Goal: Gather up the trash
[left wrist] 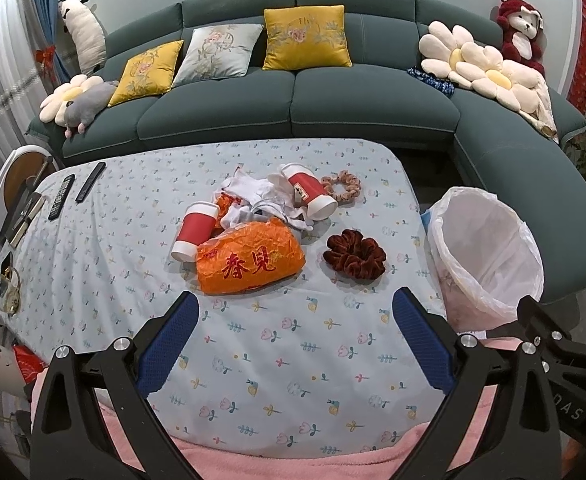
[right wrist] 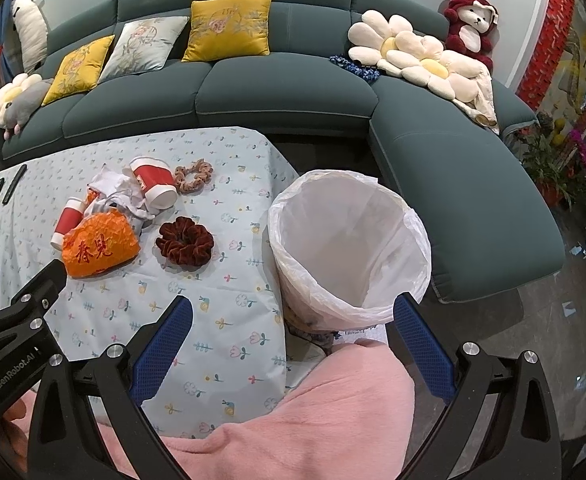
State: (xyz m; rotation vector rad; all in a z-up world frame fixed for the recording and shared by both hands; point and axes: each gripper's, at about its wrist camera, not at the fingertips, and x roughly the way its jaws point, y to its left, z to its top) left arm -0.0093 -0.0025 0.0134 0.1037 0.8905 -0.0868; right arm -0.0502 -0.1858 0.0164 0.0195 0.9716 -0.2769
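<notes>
So the trash is piled mid-desk: an orange plastic bag (left wrist: pixel 251 258) nearest, two red paper cups (left wrist: pixel 195 232) lying on their sides, and crumpled white paper (left wrist: pixel 261 200) between them. The left gripper (left wrist: pixel 295 340) is held back over the near edge of the desk (left wrist: pixel 93 264), jaws spread wide with nothing between them, and the orange bag is seen almost dead ahead, a touch left of the centreline. Its long axis runs roughly across the jaws' line of sight, slightly tilted.

The right gripper (right wrist: pixel 291 344) is also spread open and empty, but it's aimed at the lined trash bin (right wrist: pixel 349 248) off the desk's right edge, with the pile well off to its left. So the left one looks better placed for the bag. The two scrunchies (left wrist: pixel 355 254) probably aren't trash.
</notes>
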